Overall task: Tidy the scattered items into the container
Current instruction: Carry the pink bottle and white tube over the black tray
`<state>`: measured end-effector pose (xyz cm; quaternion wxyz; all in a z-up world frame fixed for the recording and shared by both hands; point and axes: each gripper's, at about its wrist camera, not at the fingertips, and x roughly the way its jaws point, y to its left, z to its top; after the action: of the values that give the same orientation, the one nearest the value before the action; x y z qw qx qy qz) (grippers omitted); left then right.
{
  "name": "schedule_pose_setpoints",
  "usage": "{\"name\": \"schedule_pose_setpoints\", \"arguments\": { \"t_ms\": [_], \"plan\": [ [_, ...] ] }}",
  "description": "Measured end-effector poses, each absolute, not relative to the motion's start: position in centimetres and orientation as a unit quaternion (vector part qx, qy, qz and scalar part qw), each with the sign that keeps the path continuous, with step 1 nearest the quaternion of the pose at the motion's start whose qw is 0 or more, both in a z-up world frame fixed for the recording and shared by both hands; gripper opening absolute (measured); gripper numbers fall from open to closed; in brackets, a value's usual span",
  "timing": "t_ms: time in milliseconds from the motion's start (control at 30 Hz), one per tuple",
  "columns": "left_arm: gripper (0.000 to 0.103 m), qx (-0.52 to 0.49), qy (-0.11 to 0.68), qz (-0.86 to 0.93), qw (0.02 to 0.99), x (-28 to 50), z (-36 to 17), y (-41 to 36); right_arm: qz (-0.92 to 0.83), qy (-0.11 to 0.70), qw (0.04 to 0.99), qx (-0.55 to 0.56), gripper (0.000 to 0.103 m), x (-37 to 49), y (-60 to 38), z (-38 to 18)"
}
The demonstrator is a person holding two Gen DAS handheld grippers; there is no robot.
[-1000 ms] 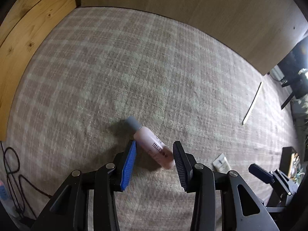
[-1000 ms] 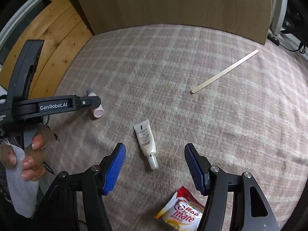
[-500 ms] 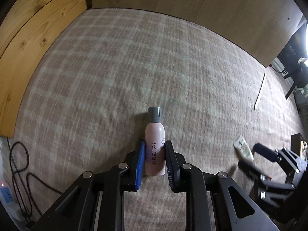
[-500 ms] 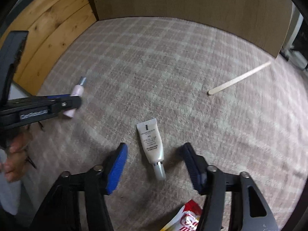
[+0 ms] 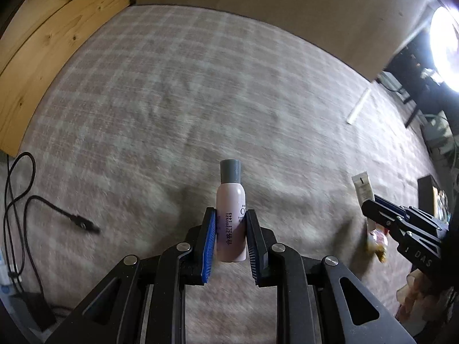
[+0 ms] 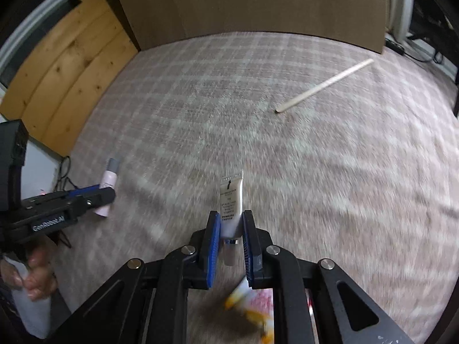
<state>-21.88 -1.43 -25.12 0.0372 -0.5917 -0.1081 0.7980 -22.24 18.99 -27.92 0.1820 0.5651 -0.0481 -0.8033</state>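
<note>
— So what is all this lying on?
— Floor, covered by a plaid carpet (image 5: 178, 91) in faded pink and cream, running up to a plain brown board wall (image 6: 258, 3). Pine planks (image 5: 46, 43) sit along the left edge, and a black cable (image 5: 43, 206) snakes over the carpet near them.
— And the two tools?
— Left hand-held gripper (image 5: 229, 238) is clamped on a pink bottle (image 5: 231, 209) with a grey cap, lifted off the carpet. Right hand-held gripper (image 6: 231, 238) is closing its jaws, and both pads already press a white tube (image 6: 231, 200), cap end toward the camera.
— Anything else about?
— A pale wooden stick (image 6: 324, 86) lies well apart toward the wall. A snack packet (image 6: 252, 304) lies blurred beneath the right gripper. I can't see a container from either side.
</note>
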Motion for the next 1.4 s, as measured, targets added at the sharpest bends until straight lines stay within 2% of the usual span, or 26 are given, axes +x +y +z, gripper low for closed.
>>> {"name": "schedule_pose_setpoints", "arguments": {
  "t_ms": [333, 467, 700, 1200, 1400],
  "plan": [
    [0.022, -0.575, -0.070, 0.805, 0.130, -18.6, -21.0, 7.9, -0.831, -0.135, 0.160, 0.515, 0.014, -15.5, 25.1, -23.5],
    [0.022, -0.571, -0.048, 0.799, 0.183, -19.7, -20.6, 11.3, -0.839, -0.169, 0.135, 0.500, 0.014, -12.6, 28.7, -22.3],
    [0.022, -0.569, -0.004, 0.776, 0.270, -19.6, -19.6, 21.7, -0.850, -0.228, 0.069, 0.469, 0.014, -6.0, 37.4, -20.0],
    [0.022, -0.551, 0.088, 0.694, 0.456, -8.6, -16.6, 40.8, -0.846, -0.314, -0.112, 0.417, 0.014, 7.8, 52.5, -19.3],
    [0.022, -0.539, 0.137, 0.675, 0.486, -4.4, -17.3, 44.9, -0.841, -0.321, -0.139, 0.412, 0.014, 9.6, 55.2, -19.9]
  ]
}}
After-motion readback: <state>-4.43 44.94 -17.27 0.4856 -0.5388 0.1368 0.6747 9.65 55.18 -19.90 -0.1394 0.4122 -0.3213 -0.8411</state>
